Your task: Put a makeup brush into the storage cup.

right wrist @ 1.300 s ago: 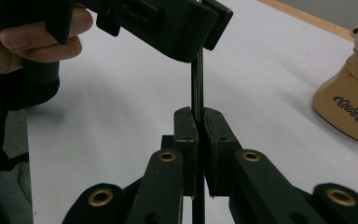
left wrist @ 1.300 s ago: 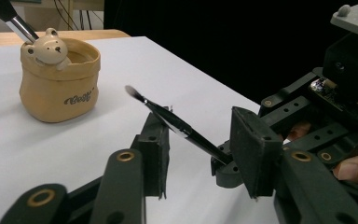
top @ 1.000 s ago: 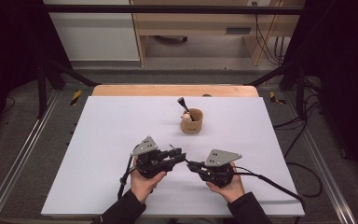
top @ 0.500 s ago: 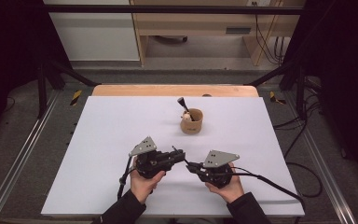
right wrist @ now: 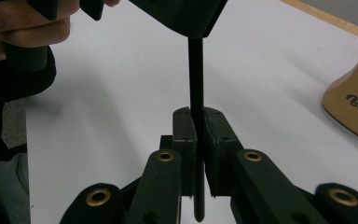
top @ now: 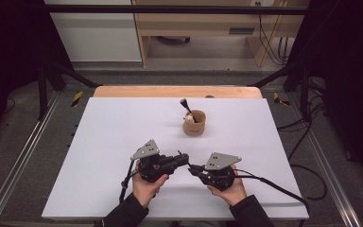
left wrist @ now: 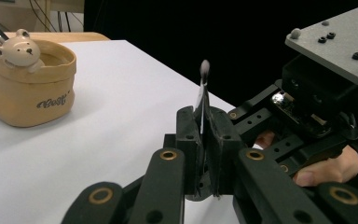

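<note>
Now clamped together on one thin black stick (right wrist: 196, 74), left gripper (top: 185, 159) and right gripper (top: 192, 168), tips meeting at the table's (top: 99, 142) near middle; left jaws just closed. Stick held level between them, pale tip (left wrist: 205, 69) poking past the left jaws. Farther off, well apart: tan bear cup (top: 194, 124) holding a dark tool (top: 185, 105).

Showing one dark cursive word on the side of the tan bear-faced pot (left wrist: 28, 91), in the left gripper view; looking like "Goffi", but lettering too blurred for a sure reading. Showing the start of the same word at the frame's edge on that pot (right wrist: 354, 105) in the right gripper view, cut off partway. Staying too small to read in the high view (top: 194, 124).
</note>
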A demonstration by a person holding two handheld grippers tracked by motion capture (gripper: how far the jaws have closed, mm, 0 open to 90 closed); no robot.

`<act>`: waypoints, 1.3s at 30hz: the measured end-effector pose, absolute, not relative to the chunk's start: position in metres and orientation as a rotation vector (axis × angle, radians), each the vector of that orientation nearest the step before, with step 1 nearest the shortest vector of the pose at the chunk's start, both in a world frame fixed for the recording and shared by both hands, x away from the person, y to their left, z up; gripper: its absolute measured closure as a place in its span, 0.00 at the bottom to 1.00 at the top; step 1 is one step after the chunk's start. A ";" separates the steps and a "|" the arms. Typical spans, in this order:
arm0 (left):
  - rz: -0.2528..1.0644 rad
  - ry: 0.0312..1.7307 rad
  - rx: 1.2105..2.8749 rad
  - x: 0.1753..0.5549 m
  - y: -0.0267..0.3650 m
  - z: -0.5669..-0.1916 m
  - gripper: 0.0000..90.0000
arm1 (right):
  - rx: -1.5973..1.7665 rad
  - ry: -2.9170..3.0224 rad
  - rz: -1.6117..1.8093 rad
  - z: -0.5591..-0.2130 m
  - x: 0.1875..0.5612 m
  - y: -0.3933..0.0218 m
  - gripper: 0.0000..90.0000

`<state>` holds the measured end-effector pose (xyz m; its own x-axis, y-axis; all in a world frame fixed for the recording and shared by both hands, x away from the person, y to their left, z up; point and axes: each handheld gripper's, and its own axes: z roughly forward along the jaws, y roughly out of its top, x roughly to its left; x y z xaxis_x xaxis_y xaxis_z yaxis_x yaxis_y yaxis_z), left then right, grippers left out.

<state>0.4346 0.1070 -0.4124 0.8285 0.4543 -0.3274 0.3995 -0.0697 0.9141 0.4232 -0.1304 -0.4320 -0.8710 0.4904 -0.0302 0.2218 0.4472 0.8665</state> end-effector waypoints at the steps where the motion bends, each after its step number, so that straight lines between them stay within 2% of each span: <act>1: 0.052 0.672 1.683 0.434 0.107 -0.412 0.94 | 0.613 2.424 1.390 -0.432 0.423 -0.130 0.93; 9: 0.061 0.657 1.695 0.433 0.106 -0.411 0.94 | 0.618 2.425 1.391 -0.432 0.423 -0.130 0.92; 15: 0.105 0.673 1.725 0.433 0.106 -0.409 0.94 | 0.644 2.397 1.405 -0.431 0.423 -0.131 0.72; 21: 0.128 0.686 1.745 0.432 0.105 -0.409 0.94 | 0.658 2.365 1.414 -0.428 0.424 -0.131 0.64; 25: 0.132 0.681 1.755 0.430 0.102 -0.408 0.94 | 0.666 2.365 1.427 -0.426 0.424 -0.131 0.65; 39: 0.131 0.659 1.767 0.426 0.097 -0.407 0.94 | 0.637 2.377 1.443 -0.422 0.422 -0.128 0.86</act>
<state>0.4257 0.0972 -0.4072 0.8339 0.4942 -0.2458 0.3623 -0.1542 0.9192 0.4221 -0.1276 -0.4225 -0.8608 0.5087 -0.0161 0.2205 0.4013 0.8890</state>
